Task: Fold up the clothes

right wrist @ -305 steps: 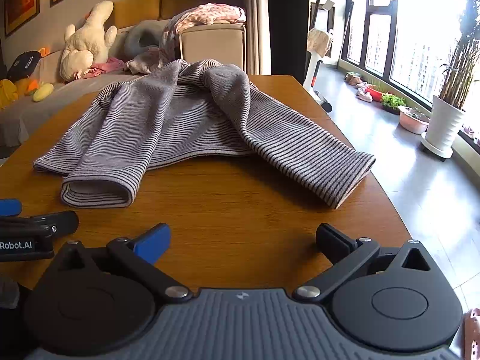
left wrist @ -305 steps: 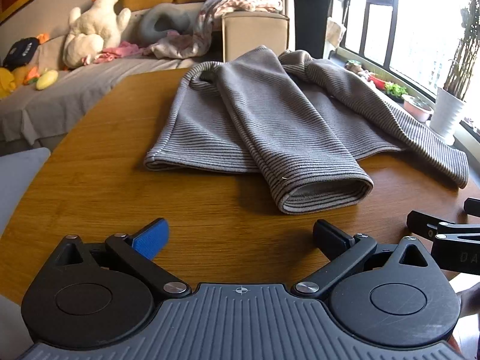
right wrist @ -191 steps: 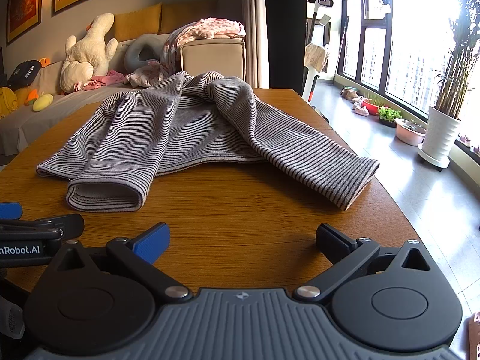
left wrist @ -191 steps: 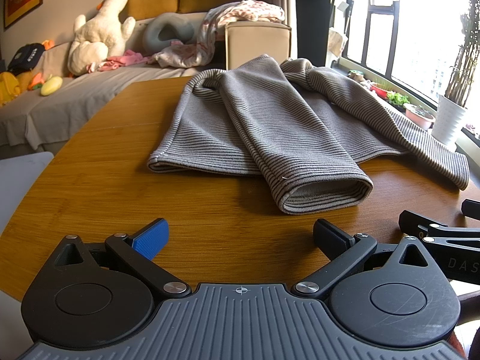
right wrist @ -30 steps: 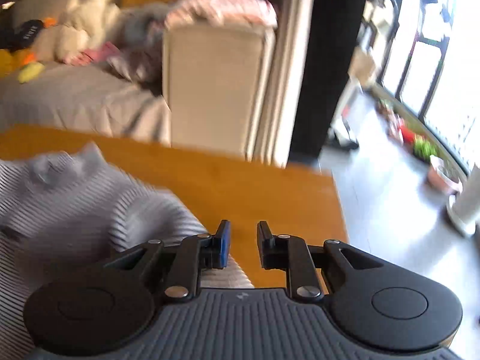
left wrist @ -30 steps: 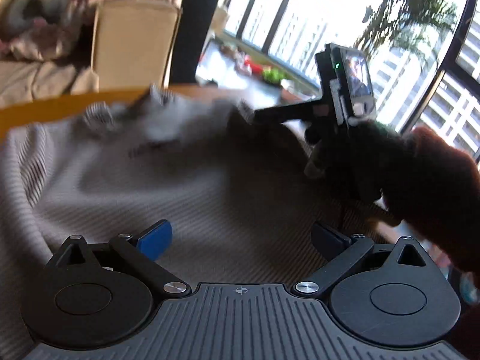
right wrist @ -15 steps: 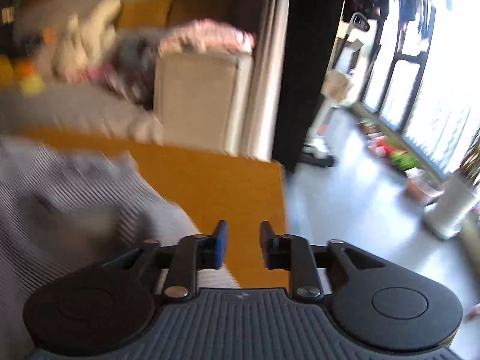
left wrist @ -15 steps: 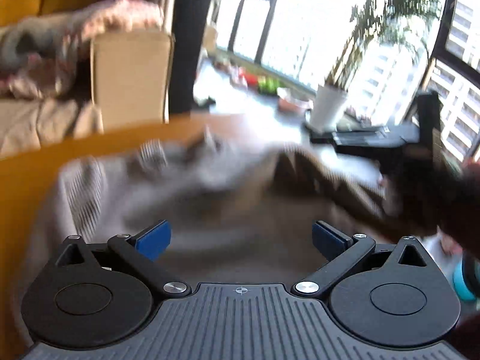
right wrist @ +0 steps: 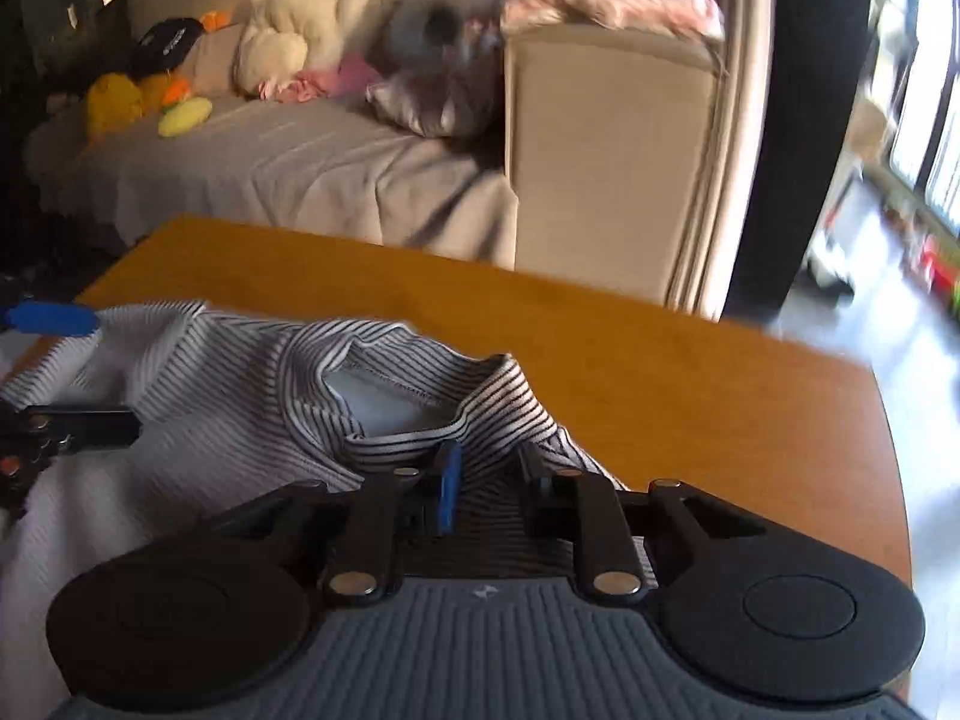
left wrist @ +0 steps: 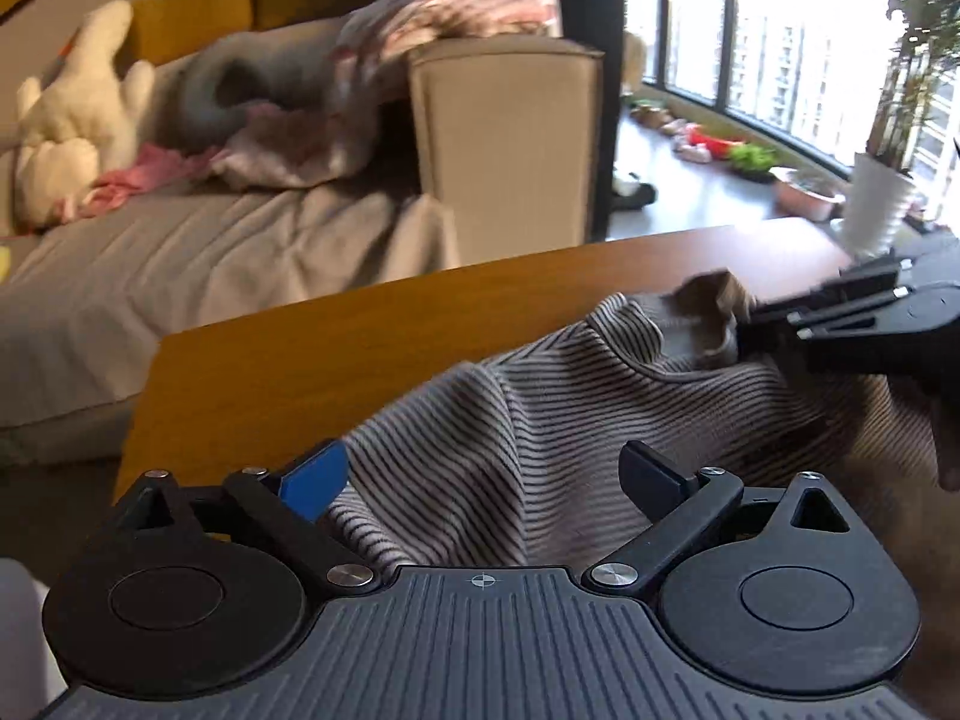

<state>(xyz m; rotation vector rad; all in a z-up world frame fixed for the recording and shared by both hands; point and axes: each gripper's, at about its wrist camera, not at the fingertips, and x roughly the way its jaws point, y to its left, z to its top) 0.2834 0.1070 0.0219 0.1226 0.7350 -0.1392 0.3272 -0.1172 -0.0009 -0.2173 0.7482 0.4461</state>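
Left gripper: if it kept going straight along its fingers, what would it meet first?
Most likely the striped sweater, which lies bunched right ahead of the open left gripper; the wooden table comes after it.

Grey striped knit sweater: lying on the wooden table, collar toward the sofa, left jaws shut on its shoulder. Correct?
Not quite. The left gripper is wide open, its jaws apart over the grey striped knit sweater, as the left wrist view shows. The rest holds: it lies on the wooden table, collar toward the sofa.

Grey sofa (left wrist: 180, 252) with plush toys (right wrist: 294, 30), bright windows (left wrist: 780, 60), wooden table (right wrist: 660, 360).
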